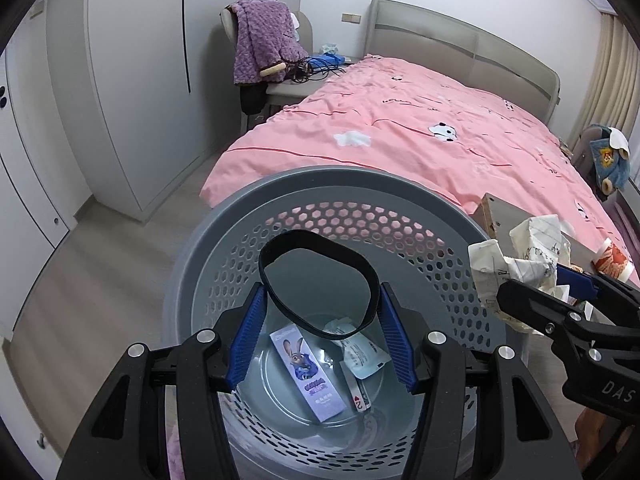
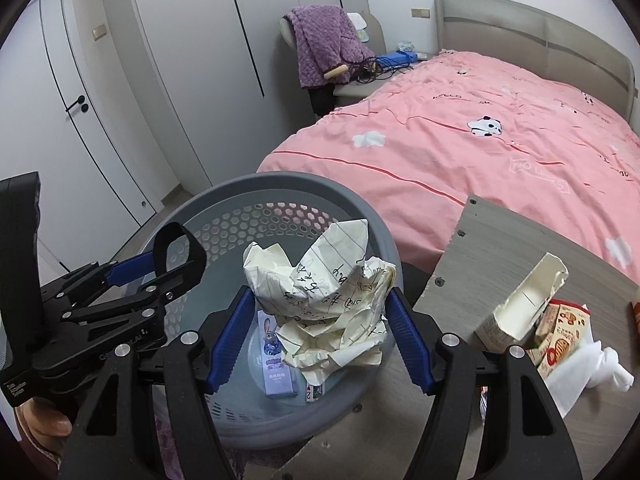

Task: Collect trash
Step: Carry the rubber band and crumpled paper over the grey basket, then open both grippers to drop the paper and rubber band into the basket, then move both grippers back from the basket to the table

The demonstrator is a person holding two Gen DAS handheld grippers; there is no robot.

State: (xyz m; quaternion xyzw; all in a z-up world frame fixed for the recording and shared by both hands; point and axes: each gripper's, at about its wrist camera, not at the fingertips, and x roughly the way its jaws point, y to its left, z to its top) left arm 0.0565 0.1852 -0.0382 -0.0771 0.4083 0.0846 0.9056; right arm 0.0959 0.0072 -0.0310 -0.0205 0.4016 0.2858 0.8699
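A grey perforated basket stands on the floor by the bed; it also shows in the right wrist view. Inside lie a purple rabbit carton, a white wrapper and a playing card. My left gripper holds a black band loop between its blue pads, over the basket's mouth. My right gripper is shut on a crumpled ball of written paper, over the basket's right rim. That paper also shows in the left wrist view.
A grey wooden table stands right of the basket, with an open cream carton, snack packets and a white cloth. A pink-covered bed lies behind. A chair with a purple blanket stands by the wardrobe.
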